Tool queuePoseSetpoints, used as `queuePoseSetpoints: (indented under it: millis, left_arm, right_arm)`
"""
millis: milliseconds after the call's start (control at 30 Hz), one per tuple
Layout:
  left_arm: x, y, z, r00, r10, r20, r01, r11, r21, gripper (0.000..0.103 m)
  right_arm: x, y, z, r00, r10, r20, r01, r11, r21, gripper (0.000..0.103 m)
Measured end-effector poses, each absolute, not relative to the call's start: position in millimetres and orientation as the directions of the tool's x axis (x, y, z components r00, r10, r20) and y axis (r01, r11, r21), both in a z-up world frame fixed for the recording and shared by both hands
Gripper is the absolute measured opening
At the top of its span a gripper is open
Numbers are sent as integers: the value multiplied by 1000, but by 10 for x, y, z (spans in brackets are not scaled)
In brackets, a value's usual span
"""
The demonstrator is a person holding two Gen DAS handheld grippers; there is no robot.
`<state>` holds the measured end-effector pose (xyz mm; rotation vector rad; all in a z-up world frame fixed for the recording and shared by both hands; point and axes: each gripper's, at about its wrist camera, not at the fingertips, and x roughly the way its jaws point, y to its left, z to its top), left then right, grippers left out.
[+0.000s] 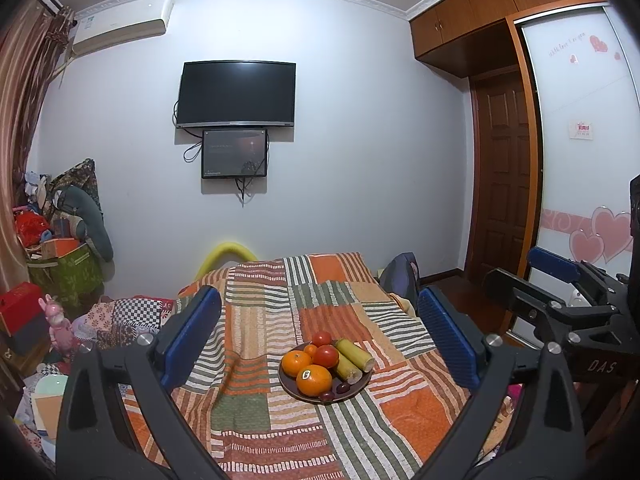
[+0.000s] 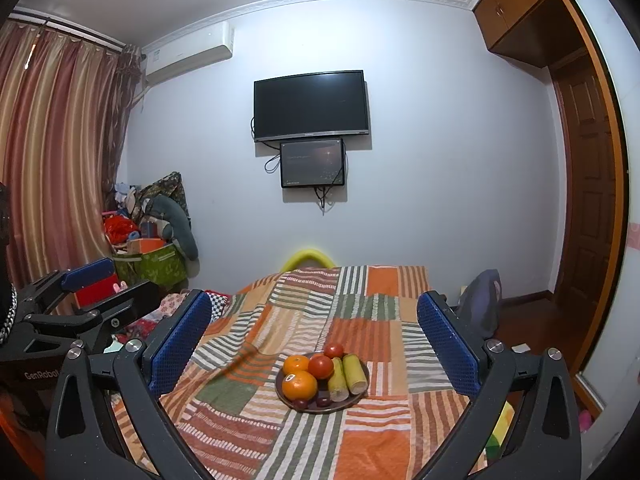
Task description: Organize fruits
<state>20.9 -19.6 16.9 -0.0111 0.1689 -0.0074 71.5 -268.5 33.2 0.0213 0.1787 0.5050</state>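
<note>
A dark round plate [image 1: 362, 387] sits on the patchwork bedspread [image 1: 280, 420], holding oranges [image 1: 314, 380], red tomatoes [image 1: 325, 356], two yellow-green cane pieces [image 1: 354, 354] and small dark fruits [image 1: 342, 388]. The plate [image 2: 358, 399] shows in the right wrist view too, with an orange [image 2: 299, 385], a tomato [image 2: 321, 366] and cane pieces [image 2: 355, 372]. My left gripper [image 1: 320, 332] is open and empty, held above and short of the plate. My right gripper [image 2: 316, 332] is open and empty, likewise behind the plate. Each gripper appears at the edge of the other's view.
The bed's edges fall away left and right. Piled bags and boxes [image 1: 60, 256] stand at the left wall by the curtain [image 2: 52, 152]. A TV [image 1: 236, 94] hangs on the far wall. A wardrobe [image 1: 592, 160] and door [image 1: 504, 184] stand at right.
</note>
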Motion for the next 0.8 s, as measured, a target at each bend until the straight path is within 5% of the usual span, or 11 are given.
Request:
queuePoseSetpoints:
  millis: [800]
  left_arm:
    - [274, -167, 123, 982, -28, -188, 23, 999, -29, 103]
  right_arm:
    - [723, -2685, 321, 860, 479, -178, -475, 877, 71, 103]
